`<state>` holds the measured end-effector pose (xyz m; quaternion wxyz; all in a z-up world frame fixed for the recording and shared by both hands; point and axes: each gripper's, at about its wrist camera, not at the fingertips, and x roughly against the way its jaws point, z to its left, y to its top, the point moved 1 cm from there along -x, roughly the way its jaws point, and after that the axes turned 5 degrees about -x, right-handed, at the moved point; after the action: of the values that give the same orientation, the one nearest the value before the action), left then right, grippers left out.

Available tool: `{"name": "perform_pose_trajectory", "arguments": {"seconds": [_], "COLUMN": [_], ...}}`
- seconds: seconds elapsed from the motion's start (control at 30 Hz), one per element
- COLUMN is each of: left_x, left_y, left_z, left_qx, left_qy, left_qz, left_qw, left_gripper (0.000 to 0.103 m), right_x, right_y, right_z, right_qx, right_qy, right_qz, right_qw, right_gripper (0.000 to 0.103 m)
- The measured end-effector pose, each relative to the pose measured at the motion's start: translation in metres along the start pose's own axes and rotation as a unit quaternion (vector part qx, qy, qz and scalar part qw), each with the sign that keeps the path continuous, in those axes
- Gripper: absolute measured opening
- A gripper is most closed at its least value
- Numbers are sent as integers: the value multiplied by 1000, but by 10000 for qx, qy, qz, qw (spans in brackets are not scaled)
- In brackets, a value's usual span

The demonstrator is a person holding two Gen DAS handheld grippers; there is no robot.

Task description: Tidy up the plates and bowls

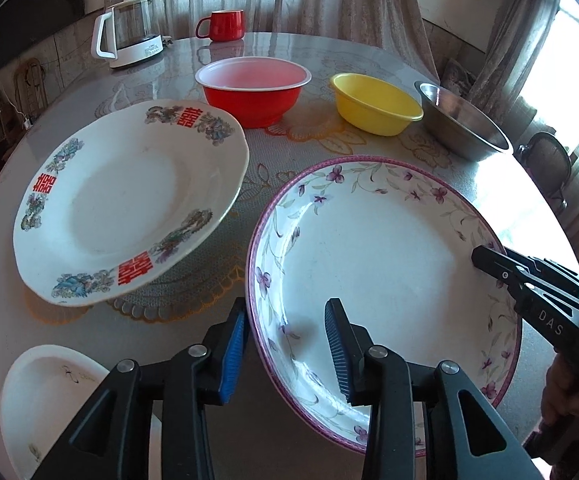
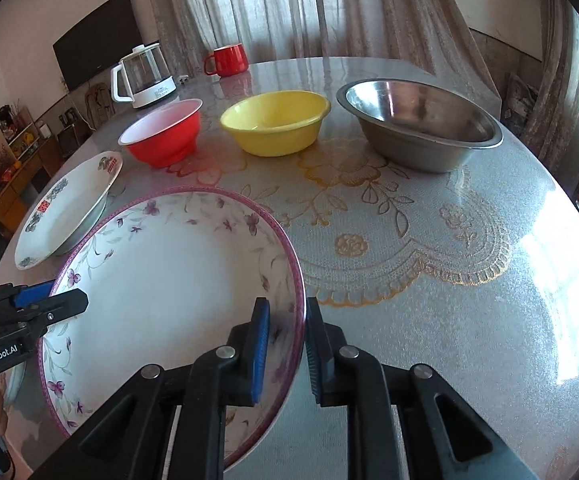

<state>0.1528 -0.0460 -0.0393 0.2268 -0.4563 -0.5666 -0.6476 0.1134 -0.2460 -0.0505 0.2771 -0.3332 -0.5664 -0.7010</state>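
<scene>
A purple-rimmed floral plate (image 1: 385, 264) (image 2: 169, 280) is held above the table between both grippers. My left gripper (image 1: 285, 344) straddles its left rim, one pad outside and one inside, with a gap still visible at the pads. My right gripper (image 2: 287, 344) is shut on its right rim; it also shows in the left wrist view (image 1: 485, 264). A white plate with red characters (image 1: 129, 200) (image 2: 69, 208) sits tilted to the left. A red bowl (image 1: 253, 88) (image 2: 165, 132), a yellow bowl (image 1: 373, 104) (image 2: 273, 124) and a steel bowl (image 1: 461, 120) (image 2: 421, 132) stand in a row behind.
A small white dish (image 1: 45, 400) lies at the near left. A glass kettle (image 1: 129, 32) (image 2: 145, 76) and a red mug (image 1: 223, 24) (image 2: 227, 60) stand at the far edge of the lace-patterned table (image 2: 429, 280). Curtains hang behind.
</scene>
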Motion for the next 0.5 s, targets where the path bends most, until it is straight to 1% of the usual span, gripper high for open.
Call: {"name": "perform_pose_trajectory", "arguments": {"seconds": [0.03,0.07,0.17,0.23,0.37,0.5], "left_x": [-2,-1,0,0,1,1], "left_y": [-3,-6,-6,-5,-3,-1], "left_z": [-2,-3,-3,-2,1,2], "left_qx": [-57,-102,-121,-102,10,111], "left_qy": [11,39,69,111,213,182], "left_qz": [41,-47,-60,-92,-114,-128], "left_qw": [10000,9999,9999,9998,9997,9997], "left_gripper": [40,40,40,38,30,29], "right_x": [1,3,6,9,8,6], "right_y": [-2,-4,-13,-18,-17,-11], "right_z": [0,-1,-5,-5,-2,-6], "right_qx": [36,46,-59,-55,-72,-156], "right_qy": [10,34,249,326,199,189], "right_qz": [-10,-14,42,-5,-61,-107], "right_qw": [10000,10000,9997,9995,9998,9996], "right_gripper": [19,20,22,23,21,16]}}
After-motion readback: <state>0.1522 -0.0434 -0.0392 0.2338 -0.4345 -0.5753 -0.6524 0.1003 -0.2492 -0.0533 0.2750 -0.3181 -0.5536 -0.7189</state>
